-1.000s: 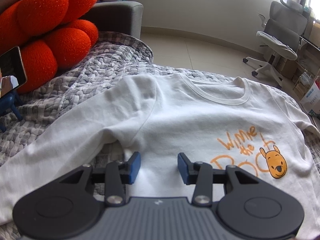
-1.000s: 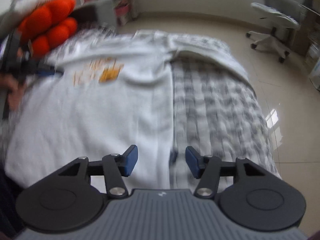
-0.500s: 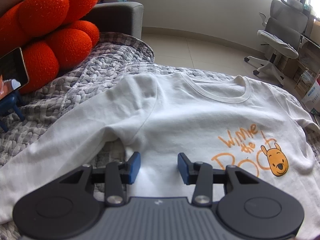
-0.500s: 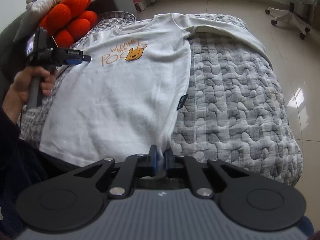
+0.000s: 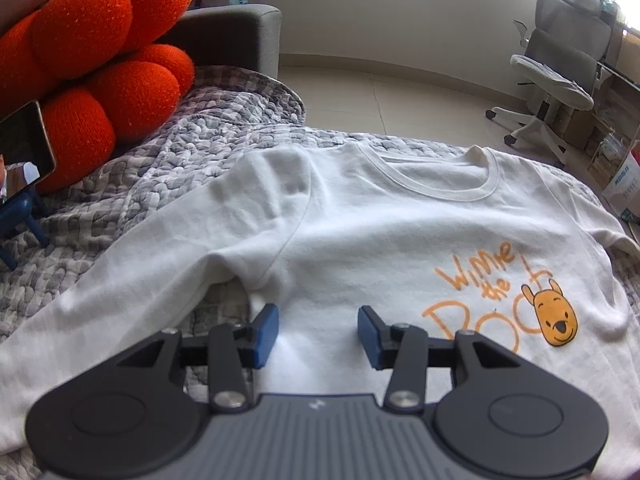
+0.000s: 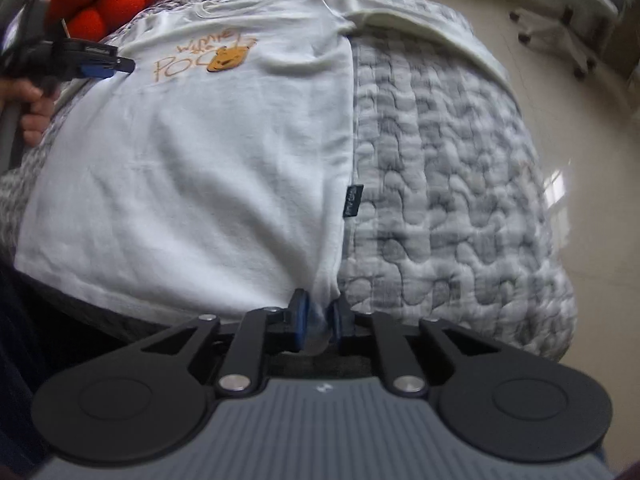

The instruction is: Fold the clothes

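T-shirt, white w/ an orange bear print, lies flat and face up on the grey quilted bed cover, collar far from the person, hem near the bed's front edge.

Right gripper sits at the hem corner. Its jaws have just been opening a bit after a tight pinch, and the hem cloth is between them, bunched, the gap narrow. The pads seem to touch the cloth on both sides, but the picture is blurry there, so I judge the grip as loose, not sure.

Left gripper hovers over the shirt near the armpit seam, jaws half open, nothing between them.

Risks, as I judge:
- Hem corner can slip out of the right jaws if they open more or if the pull is too quick, bc the hold looks weak.
- Only the top layer may be pinched, then front and back separate and the fold gets crooked.
- Left side is not held yet, so lifting only the right corner can drag the shirt askew over the cover.
- Long sleeve on the left lies spread out and can trail or wrinkle.

Count: 1 T-shirt, 2 grippers, 1 bed cover, 1 orange cushion, 1 office chair, 1 phone on a small stand.
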A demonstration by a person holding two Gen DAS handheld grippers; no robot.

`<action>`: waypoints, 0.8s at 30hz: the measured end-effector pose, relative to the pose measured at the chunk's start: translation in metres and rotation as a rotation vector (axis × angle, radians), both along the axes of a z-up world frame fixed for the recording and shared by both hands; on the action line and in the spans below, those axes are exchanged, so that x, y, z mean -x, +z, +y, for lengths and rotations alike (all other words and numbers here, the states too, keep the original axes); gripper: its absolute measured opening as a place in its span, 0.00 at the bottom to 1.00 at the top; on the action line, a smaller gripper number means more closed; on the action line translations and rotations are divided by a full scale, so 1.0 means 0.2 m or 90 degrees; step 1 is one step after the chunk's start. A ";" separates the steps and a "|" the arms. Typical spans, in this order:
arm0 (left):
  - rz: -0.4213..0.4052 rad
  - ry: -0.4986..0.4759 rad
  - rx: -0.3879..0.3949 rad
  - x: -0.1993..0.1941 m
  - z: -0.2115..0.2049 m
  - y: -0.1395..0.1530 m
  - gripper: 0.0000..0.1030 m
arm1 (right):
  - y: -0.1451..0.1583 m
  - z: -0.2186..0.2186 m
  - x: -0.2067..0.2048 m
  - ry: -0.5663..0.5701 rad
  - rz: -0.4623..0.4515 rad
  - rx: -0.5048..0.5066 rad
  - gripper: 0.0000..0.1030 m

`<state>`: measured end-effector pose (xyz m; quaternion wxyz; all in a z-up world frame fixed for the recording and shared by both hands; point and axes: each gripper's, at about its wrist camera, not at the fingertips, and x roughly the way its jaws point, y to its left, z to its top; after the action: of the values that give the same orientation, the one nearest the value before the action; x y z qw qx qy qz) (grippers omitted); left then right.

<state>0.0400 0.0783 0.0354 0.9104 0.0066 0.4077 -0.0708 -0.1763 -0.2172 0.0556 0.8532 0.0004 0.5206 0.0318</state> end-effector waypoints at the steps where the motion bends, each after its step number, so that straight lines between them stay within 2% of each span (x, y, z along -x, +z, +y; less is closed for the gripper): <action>1: 0.000 -0.001 -0.001 0.00 0.00 0.00 0.44 | 0.01 0.00 0.00 0.002 -0.003 0.024 0.30; 8: 0.005 0.002 0.003 -0.01 0.00 0.00 0.44 | 0.13 -0.06 -0.06 0.000 -0.066 0.072 0.42; 11: 0.007 0.001 -0.001 -0.01 0.00 0.00 0.44 | 0.20 -0.03 -0.14 0.002 -0.110 0.114 0.42; 16: 0.010 -0.005 -0.012 -0.01 -0.01 0.00 0.44 | 0.36 -0.11 -0.13 -0.024 -0.176 0.040 0.43; 19: 0.010 -0.003 -0.013 -0.02 -0.01 0.00 0.45 | 0.31 -0.05 -0.18 0.013 -0.164 0.020 0.43; 24: 0.002 -0.011 -0.031 0.00 -0.04 -0.01 0.48 | 0.09 0.07 -0.22 0.049 -0.098 -0.016 0.42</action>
<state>0.0409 0.0703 0.0341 0.9087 0.0321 0.4105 -0.0690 -0.1316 -0.2041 0.0727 0.8888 -0.0114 0.4525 0.0712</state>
